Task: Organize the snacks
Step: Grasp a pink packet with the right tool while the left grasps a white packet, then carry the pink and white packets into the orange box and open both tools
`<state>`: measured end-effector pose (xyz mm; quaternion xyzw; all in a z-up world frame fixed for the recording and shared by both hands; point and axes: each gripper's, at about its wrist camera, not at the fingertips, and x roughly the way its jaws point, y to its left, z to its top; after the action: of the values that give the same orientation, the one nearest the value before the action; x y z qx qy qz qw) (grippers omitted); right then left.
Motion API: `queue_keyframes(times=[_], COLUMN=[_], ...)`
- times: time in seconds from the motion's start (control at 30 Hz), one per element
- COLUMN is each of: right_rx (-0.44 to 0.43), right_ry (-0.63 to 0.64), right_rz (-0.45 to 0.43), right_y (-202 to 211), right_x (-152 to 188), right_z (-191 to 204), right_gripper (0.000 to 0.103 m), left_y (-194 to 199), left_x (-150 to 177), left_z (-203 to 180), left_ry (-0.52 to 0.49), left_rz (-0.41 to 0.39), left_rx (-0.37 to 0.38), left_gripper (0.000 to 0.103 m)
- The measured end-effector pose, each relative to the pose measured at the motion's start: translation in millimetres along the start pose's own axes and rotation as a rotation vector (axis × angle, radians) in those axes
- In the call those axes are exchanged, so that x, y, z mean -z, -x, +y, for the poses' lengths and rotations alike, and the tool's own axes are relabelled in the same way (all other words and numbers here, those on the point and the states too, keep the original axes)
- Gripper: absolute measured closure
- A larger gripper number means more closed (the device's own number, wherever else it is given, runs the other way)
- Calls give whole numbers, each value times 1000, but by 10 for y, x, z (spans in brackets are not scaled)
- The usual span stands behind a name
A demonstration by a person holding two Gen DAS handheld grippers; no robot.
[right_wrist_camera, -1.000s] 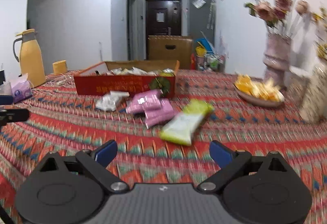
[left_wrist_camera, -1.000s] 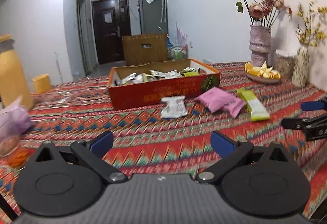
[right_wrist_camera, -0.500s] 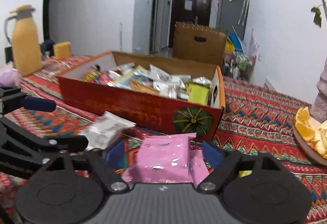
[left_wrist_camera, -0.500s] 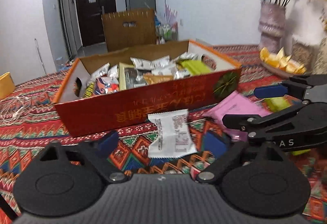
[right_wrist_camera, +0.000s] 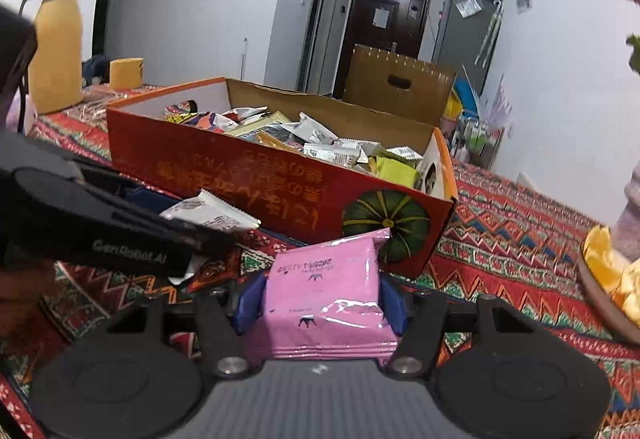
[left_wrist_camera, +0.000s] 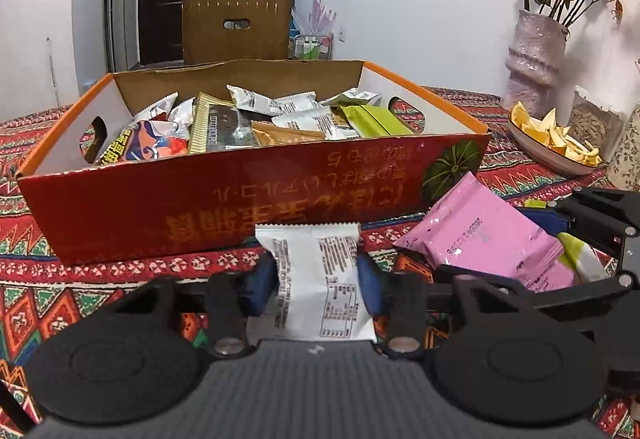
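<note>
A red cardboard box [left_wrist_camera: 240,199] holding several snack packets stands on the patterned tablecloth. In front of it lies a white snack packet [left_wrist_camera: 312,263]. My left gripper [left_wrist_camera: 314,275] has its jaws closing on it, and both blue pads touch its sides. To the right lies a pink packet [right_wrist_camera: 324,279]; my right gripper [right_wrist_camera: 320,299] is closing on it, pads against both edges. The same pink packet [left_wrist_camera: 480,235] shows in the left wrist view, with a green packet [left_wrist_camera: 580,259] beneath it. The left gripper's fingers [right_wrist_camera: 120,235] cross the right wrist view over the white packet [right_wrist_camera: 208,213].
A vase of dried roses [left_wrist_camera: 536,59], a plate of orange pieces [left_wrist_camera: 552,143] and a jar [left_wrist_camera: 592,123] stand at the right. A yellow jug [right_wrist_camera: 56,43] and a yellow cup [right_wrist_camera: 126,73] are at the far left. A brown cardboard box [left_wrist_camera: 236,31] is behind the table.
Both grippers have come forward and down to the box's front wall. The left jaws have narrowed around the white packet, and the right jaws around the pink packet.
</note>
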<state>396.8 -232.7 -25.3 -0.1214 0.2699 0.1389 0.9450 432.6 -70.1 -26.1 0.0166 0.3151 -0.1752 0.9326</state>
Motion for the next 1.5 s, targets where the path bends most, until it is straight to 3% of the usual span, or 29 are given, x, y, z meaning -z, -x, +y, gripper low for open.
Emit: queue_keyframes(times=[0.3,0.5,0.73,0.83,0.97,1.17,1.33,1.5], right_rx=[-33,-160,-200,-192,-168,-151,-158,-132], right_ry=[33,-93,-203,-201,-205,-205,-188,-73], right_rz=[-35,-38,-48,-19,14,-7,-47,-156], right_y=[57,317,1046,1241,1353,1489,1482,1400], right_x=[-19,-16,216,369,477,468,275,-275], right_z=[23,-46,169,304,406,475,401,257], right_gripper=[45,45,45,45,45,45,45,45], left_y=[168,1037,1830,1975,2137,2207,2228,2137], left_x=[-28,64,599,727,749,752,462,-160], left_z=[53,106,186,287,315,240,296,479], left_ry=[10,75,108,150,150,138,93,49], left_rz=[26,-70,-50,-33,-73,-98,-145,-219], left_rx=[-5,-40,-145,-166,-166,-142,-129,-110], left_gripper=[62,62,62,62,62,62,62,62])
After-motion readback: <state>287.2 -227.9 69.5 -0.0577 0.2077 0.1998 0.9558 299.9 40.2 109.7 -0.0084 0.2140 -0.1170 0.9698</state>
